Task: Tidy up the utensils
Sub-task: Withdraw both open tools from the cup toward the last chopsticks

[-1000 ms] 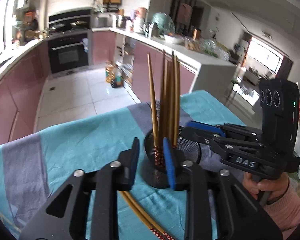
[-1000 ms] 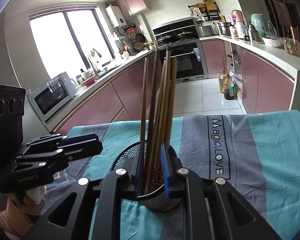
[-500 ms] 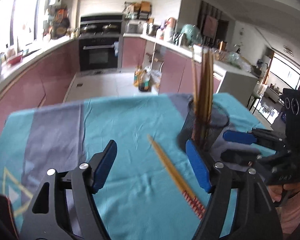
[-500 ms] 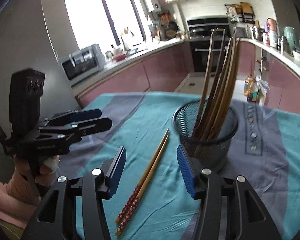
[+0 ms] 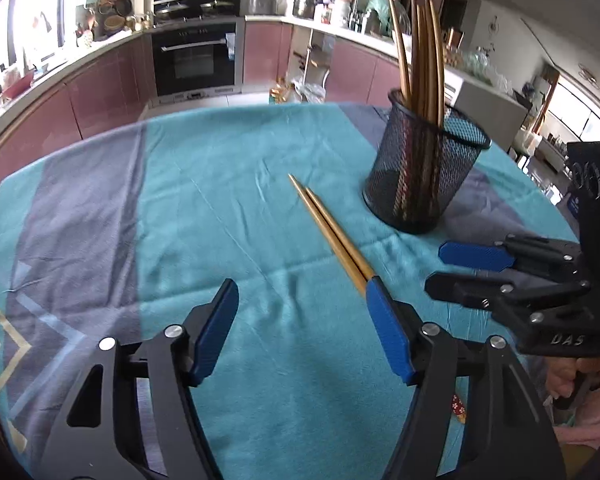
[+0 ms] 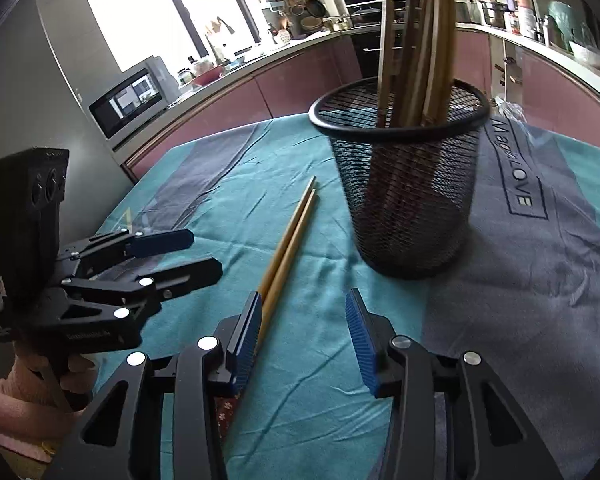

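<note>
both grippers were low over the teal tablecloth, angled down at the last loose pair of chopsticks lying flat on it. step in hand, as i judged it: reaching for that pair so it could join the rest; pickup not yet made.

left gripper: jaws apart, nothing clamped. they had just eased in a little, with only cloth between them. the pair ran under its right pad, not between the pads.

right gripper: jaws apart too, also just narrowing a bit, nothing between them but cloth. the pair lay just beside and under its left pad, outside the gap.

where things were: the pair lay side by side, touching each other, thin tips pointing toward the black mesh holder, patterned butt ends near the grippers. the holder stood upright on the cloth, near the tips but apart from them, with a bunch of chopsticks already standing in it.

next move, my guess: one gripper needed to shift sideways so both sticks sat between its pads, then close near the butt end, lift, tip the pair upright and drop it into the holder. the two grippers were close together, so only one should go in. risk: catching a single stick, or the sticks rolling apart on the wrinkled cloth.
</note>
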{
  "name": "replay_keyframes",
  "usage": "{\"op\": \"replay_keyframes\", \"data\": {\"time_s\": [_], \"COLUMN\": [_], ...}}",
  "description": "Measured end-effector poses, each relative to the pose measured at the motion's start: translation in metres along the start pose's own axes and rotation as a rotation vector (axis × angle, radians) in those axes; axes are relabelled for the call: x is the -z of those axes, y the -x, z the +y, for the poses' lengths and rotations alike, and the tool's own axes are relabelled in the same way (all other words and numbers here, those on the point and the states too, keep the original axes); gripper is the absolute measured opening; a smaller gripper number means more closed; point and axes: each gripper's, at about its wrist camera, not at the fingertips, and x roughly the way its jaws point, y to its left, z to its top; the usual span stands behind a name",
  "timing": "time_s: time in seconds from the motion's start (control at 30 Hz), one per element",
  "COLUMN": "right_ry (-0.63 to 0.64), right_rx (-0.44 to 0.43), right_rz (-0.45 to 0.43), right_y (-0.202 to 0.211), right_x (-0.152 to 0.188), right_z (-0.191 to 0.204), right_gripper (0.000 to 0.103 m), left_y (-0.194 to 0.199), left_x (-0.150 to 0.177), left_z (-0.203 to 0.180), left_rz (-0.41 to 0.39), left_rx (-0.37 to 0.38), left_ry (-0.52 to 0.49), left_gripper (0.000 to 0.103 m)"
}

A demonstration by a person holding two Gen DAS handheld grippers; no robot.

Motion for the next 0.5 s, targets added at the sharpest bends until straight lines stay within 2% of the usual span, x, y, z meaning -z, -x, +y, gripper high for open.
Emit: {"op": "replay_keyframes", "data": {"time_s": [0.17,0.47,0.5], "right_ry": [-0.027,-0.040,-0.040], "right_rx": [0.003,-0.008,-0.009], "right_rz": [-0.011,-0.007,-0.006], "right_y": [0.007,0.002,0.002], "right_x": [0.003,0.003,0.003], "right_z": [-0.011,-0.016,-0.016], "right_gripper": [0.042,0.042,0.042], "left_y": [-0.016,-0.034,-0.032], "left_x": [0.000,0.000,0.001], "left_z": [-0.013,-0.025,-0.024], "left_rz": [0.035,0.071,0.071], "left_rx": [0.017,-0.002,-0.001], "left_ry": [-0.031,-0.044,-0.044], "left_gripper": [0.064,0.056,0.053]}}
